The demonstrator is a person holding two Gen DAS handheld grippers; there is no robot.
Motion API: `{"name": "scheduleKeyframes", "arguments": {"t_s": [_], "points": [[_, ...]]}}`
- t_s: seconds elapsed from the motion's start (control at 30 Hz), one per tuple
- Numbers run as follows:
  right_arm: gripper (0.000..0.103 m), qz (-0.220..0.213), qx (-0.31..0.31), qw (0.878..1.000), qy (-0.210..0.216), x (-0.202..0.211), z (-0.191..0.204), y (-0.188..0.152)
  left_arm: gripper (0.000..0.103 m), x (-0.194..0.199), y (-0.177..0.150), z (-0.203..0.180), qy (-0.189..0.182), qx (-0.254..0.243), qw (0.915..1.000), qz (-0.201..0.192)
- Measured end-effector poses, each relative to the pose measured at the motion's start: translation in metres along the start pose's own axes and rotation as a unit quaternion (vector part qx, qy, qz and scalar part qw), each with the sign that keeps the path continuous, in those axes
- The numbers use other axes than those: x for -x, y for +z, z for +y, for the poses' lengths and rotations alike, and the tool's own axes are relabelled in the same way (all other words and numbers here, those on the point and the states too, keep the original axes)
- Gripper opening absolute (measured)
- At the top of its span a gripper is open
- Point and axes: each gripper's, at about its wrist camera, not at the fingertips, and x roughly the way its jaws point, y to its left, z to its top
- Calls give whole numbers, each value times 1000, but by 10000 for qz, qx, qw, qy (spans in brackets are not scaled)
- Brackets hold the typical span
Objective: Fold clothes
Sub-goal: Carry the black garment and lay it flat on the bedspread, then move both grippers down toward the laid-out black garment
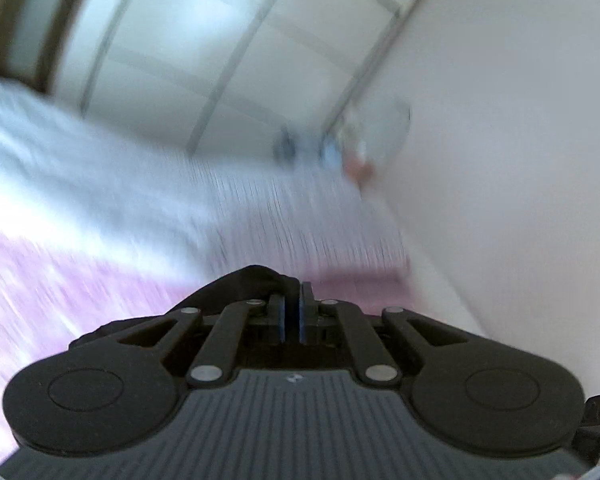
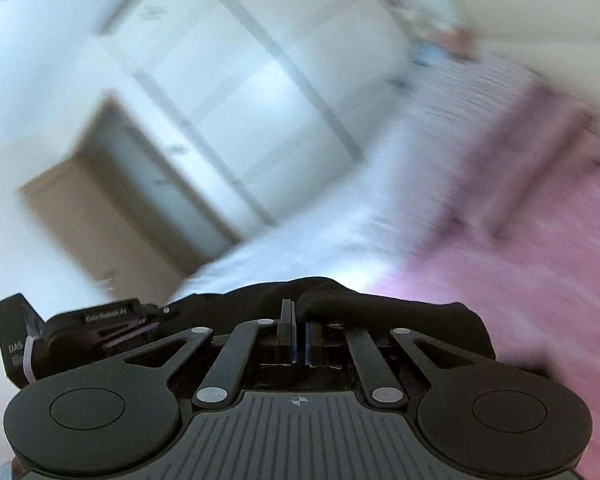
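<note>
The left gripper (image 1: 293, 294) is tipped up and tilted, so the room looks slanted past it. Its jaws are almost closed, with only a thin gap, and they pinch the black cloth (image 1: 244, 280). The cloth bunches up just in front of the jaws and hangs off to their left side.

The right gripper (image 2: 300, 314) is tipped up and tilted too. Its jaws are also nearly closed. They hold the black cloth (image 2: 380, 312), which lies over the tips and spreads out to the right of the jaws. Left of these jaws, close by, is the other gripper's black body (image 2: 80, 328), and the cloth runs toward it.

Far past both pairs of jaws is a bed with a pink cover (image 2: 520, 272) and something white on it (image 1: 60, 160). Behind that are white cupboard doors (image 2: 260, 80). Everything back there is blurry.
</note>
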Motion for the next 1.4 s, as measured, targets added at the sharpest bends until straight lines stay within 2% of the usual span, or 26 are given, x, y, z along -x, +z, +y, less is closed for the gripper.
{"name": "scheduleKeyframes", "arguments": {"t_s": [0.03,0.07,0.13,0.2,0.3,0.43,0.57,0.7,0.77,0.83,0.93,1.17,1.4], "points": [[2,23,168,9997,153,-16,27,-2,4,18,7,7,145,-87,9998,-143],[3,338,374,9986,150,-29,48,-10,5,34,13,15,356,-151,9990,-213],[17,1038,793,9914,106,-57,86,-28,15,55,13,35,926,-195,9955,34],[51,1732,1207,9774,61,-84,125,-46,17,70,4,58,1518,-200,9874,404],[52,2504,1879,9496,-131,-103,160,-94,17,95,-38,90,2209,-49,9700,1010],[52,3278,1948,9237,-368,-112,177,-140,17,144,-99,121,2982,209,9367,1822],[52,3533,2271,9063,-478,-104,176,-166,17,191,-146,122,3415,392,9130,2198],[52,3767,2598,8872,-583,-95,174,-191,18,225,-168,106,3582,585,9086,2065],[52,3881,2760,8770,-636,-91,173,-204,21,237,-173,84,3685,460,9071,1980],[52,3993,2920,8663,-688,-87,173,-216,23,232,-178,67,3786,340,9046,1927],[52,3984,3097,8604,-715,-67,163,-226,23,223,-192,49,3868,276,9026,1870],[52,3808,3395,8560,-841,-16,138,-235,28,222,-235,-6,3905,238,9010,1877],[52,3827,3608,8474,-722,29,124,-245,29,227,-265,-47,3939,233,8978,1959]]}}
